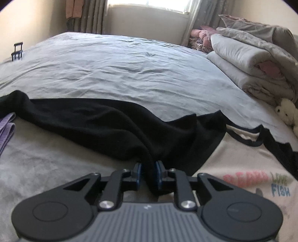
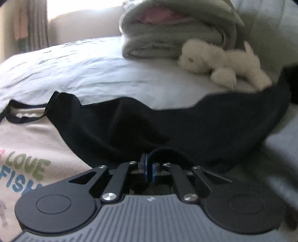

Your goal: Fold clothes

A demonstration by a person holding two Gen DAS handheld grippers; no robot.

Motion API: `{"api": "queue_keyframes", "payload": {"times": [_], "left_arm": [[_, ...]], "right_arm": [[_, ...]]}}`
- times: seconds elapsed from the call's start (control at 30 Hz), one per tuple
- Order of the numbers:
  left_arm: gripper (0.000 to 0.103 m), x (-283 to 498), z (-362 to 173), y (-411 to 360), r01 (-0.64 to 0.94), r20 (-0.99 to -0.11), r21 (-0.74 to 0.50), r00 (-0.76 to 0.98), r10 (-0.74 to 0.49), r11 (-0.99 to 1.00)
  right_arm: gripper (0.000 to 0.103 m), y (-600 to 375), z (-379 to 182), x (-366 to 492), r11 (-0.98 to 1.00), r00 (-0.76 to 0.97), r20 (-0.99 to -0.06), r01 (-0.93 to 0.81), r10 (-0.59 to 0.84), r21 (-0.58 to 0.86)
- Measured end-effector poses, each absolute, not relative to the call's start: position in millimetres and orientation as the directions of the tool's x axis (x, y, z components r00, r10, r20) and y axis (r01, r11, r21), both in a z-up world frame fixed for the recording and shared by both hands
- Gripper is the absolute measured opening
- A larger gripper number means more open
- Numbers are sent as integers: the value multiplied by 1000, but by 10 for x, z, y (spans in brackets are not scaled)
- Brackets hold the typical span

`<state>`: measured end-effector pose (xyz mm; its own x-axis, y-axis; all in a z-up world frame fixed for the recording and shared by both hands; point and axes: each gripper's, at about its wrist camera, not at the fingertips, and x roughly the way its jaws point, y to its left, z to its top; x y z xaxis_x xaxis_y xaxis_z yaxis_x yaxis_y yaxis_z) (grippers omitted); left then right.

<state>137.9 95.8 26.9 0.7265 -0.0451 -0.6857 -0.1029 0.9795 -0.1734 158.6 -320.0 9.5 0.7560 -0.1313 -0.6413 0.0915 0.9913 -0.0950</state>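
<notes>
**Both grippers pinch the black sleeves of a shirt spread on the bed**

The cream cotton T-shirt with black sleeves and coloured lettering (image 1: 242, 167) lies flat near the front edge of the bed with its pale blue wrinkled sheet (image 1: 121, 61), its neck turned toward the far side. The left gripper (image 1: 148, 173) has its blue pads narrowed onto a bunched fold of the black left sleeve (image 1: 93, 126), which trails off toward the bed's left edge. The right gripper (image 2: 148, 167) is nearly closed on a thin hem of the black right sleeve (image 2: 167, 122); that view is blurred, so how firmly it bites is a guess. Holding one sleeve in each gripper looks meant for drawing both inward over the printed chest, the first fold of the task.

A strip of lilac fabric (image 1: 6, 128) lies at the left edge. Toward the right edge sit a stack of folded grey quilts (image 1: 251, 61) and a white plush toy animal (image 2: 223, 61), just beside the sleeve. Beyond the far edge are cream walls, a bright window (image 1: 149, 4) and grey curtains (image 1: 89, 14).
</notes>
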Motion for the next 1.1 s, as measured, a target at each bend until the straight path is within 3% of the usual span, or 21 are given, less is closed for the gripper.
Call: {"api": "queue_keyframes", "payload": {"times": [0.13, 0.23, 0.77, 1.1], "left_arm": [[28, 1395, 257, 1034, -108, -691, -206, 720, -66, 973], [30, 1385, 305, 1057, -111, -696, -205, 715, -65, 973], [29, 1152, 507, 1279, -150, -709, -245, 702, -71, 958], [29, 683, 574, 1108, -87, -701, -222, 706, -97, 971]], "right_arm": [[7, -3211, 198, 1591, 992, 755, -644, 84, -122, -89], [30, -3253, 177, 1565, 990, 733, -665, 99, -143, -104], [34, -3292, 400, 1322, 986, 723, -670, 123, -168, -115], [40, -3238, 416, 882, 997, 690, -723, -12, -48, -77]]}}
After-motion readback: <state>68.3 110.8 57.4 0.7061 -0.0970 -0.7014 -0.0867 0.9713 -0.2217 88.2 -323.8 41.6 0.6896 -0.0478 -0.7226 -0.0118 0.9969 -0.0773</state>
